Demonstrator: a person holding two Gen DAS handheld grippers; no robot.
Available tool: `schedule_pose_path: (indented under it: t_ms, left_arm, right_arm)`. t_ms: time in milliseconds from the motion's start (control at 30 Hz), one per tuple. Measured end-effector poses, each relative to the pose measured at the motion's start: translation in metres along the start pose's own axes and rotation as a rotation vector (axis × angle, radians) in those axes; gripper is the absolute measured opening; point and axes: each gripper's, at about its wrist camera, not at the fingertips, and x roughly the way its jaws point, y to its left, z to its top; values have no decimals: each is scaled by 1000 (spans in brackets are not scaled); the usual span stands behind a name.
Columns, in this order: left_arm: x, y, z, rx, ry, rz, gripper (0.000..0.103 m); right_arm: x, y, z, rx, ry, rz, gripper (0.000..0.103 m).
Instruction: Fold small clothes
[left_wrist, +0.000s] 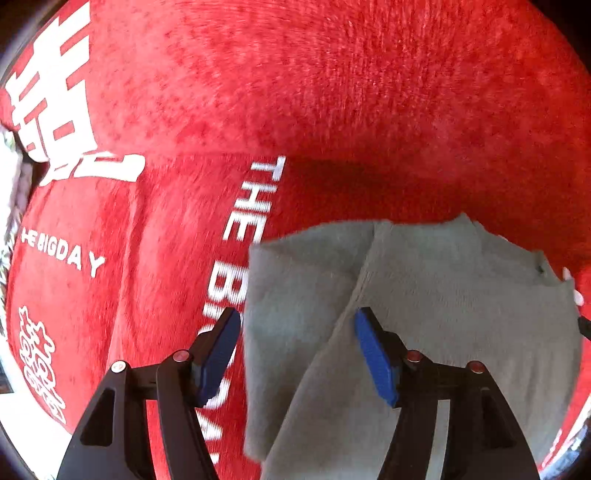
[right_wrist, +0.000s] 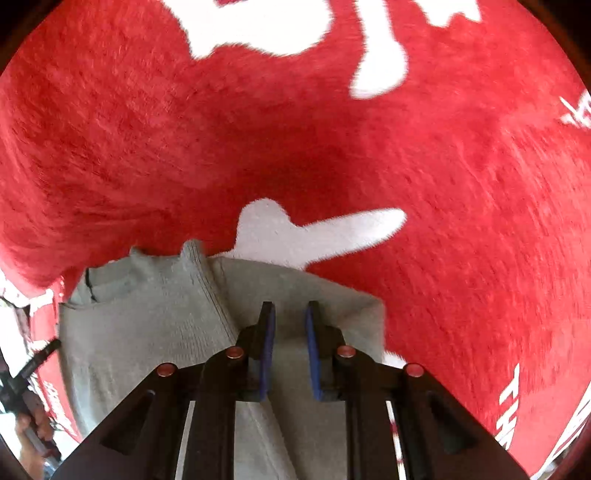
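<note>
Small grey knit garment (left_wrist: 424, 314) lies folded on the red plush blanket with white lettering (left_wrist: 332, 92), left gripper (left_wrist: 295, 317) spread wide over it, right gripper (right_wrist: 289, 314) slightly parted, nothing clamped; fold looks laid, next likely re-gripping an edge.

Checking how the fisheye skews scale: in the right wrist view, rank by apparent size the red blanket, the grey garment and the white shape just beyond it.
1. red blanket
2. grey garment
3. white shape
</note>
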Motion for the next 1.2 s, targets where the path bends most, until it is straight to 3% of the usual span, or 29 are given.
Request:
schedule_pose_path:
  t_ms: [100,233,367,467,567,633,700,767,800,833,900,933,1067,1200]
  left_arm:
    - [-10,12,-21,-12,41,-68,66]
    - [-19,32,-58,-14,102,-128,66]
    - [-20,47,-93,-7,146,-116,66]
    - [-17,50,-111,-1,180,-160,66]
    - [-11,52,-124,27,200,-197,66]
    - [-9,52,-129,37,215,-231,66]
    - [-6,55,-132,35,234,-272,66]
    - [-6,58,-136,53,237,-320,52]
    - [-6,58,-137,81,242,-330,29]
    - [-3,59,-137,113,251,-326,21]
    - [-8,57,-135,164,249,-359,11]
    - [-10,56,-130,181,245,-369,11]
    - [-23,58,-131,249,205,-396,11]
    - [-2,62,-141,281,225,-344,11]
  right_arm:
    - [-21,-2,-16,9,3,70,23]
    - [-40,16,-55,-15,60,220,58]
    - [-29,56,-109,13,215,432,59]
    - [-6,90,-156,52,360,585,59]
    - [30,112,-208,167,482,633,59]
    - [48,119,-229,254,494,643,59]
    - [54,123,-242,360,433,681,59]
    - [59,127,-250,436,391,695,59]
    - [63,128,-255,485,379,697,59]
    - [66,128,-260,529,373,703,56]
    - [68,127,-265,609,347,718,15]
    - [66,124,-263,614,342,707,8]
    - [39,124,-259,504,282,667,8]
    - [40,131,-265,379,283,532,7]
